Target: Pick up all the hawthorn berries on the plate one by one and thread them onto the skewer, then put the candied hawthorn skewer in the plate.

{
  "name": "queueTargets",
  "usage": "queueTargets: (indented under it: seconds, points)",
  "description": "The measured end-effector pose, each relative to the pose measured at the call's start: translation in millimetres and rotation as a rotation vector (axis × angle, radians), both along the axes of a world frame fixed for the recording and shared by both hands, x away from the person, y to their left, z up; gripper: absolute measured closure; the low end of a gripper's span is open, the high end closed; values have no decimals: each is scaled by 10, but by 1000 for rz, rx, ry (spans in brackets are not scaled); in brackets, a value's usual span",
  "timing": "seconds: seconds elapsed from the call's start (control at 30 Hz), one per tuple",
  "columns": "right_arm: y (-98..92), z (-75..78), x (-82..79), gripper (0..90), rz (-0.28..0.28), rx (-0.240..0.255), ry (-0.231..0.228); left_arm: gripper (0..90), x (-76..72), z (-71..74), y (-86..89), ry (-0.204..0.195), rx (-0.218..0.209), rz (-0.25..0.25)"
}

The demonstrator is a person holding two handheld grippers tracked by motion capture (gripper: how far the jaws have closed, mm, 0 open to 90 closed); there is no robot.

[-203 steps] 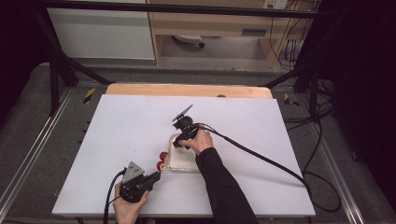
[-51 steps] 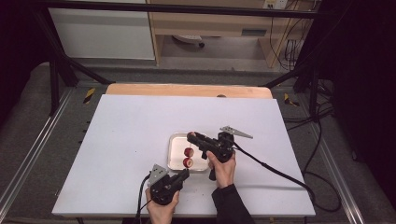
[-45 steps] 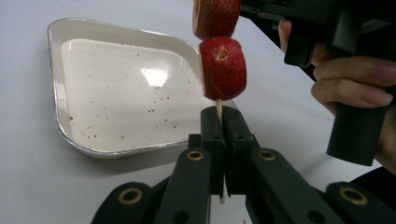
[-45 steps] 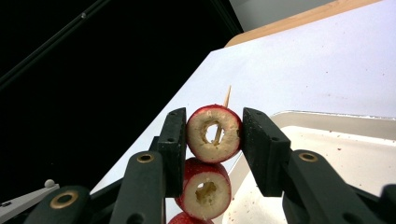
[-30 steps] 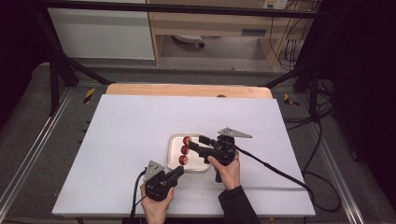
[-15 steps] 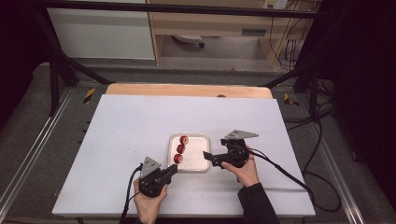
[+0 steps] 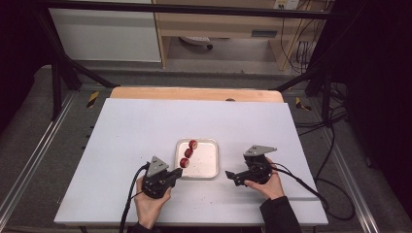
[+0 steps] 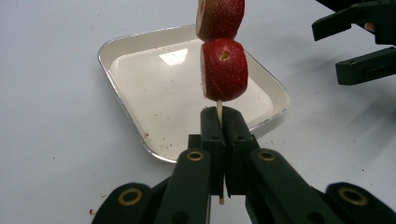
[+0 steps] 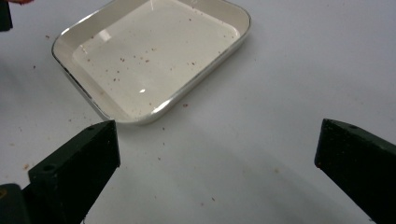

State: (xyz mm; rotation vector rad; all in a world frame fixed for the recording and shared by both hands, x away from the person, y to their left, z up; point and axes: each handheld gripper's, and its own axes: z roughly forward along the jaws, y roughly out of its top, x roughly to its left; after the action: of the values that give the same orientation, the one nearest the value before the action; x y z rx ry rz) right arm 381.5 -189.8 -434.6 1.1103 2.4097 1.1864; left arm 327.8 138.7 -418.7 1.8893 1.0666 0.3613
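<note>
A thin wooden skewer (image 8: 219,108) carries red strawberry pieces (image 8: 224,70), three of them in the high view (image 7: 188,153). My left gripper (image 8: 223,116) is shut on the skewer's lower end, and it holds the fruit over the left side of a small white tray (image 7: 208,165). In the high view the left gripper (image 7: 177,172) sits at the tray's near left corner. My right gripper (image 7: 229,175) rests low just right of the tray. Its jaws have just been opening, and the right gripper (image 9: 217,154) stands wide with nothing between its fingers. The tray (image 9: 154,51) has red specks in it.
The white table (image 7: 126,131) has a wooden board (image 7: 194,93) along its far edge. Black frame legs stand at both far corners. Cables trail off the right side (image 7: 311,187). Small red crumbs dot the table near the tray.
My right gripper has left the skewer, moved right and down off the tray, and its jaws have opened wide. The left gripper still holds the skewer, shifted slightly left.
</note>
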Motion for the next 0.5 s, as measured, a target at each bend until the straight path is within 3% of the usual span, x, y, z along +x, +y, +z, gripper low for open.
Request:
queueTargets:
  seconds: [0.5]
  points:
    - [-313, -104, -169, 12, -30, -15, 0, 884, 149, 159, -78, 22, 47, -45]
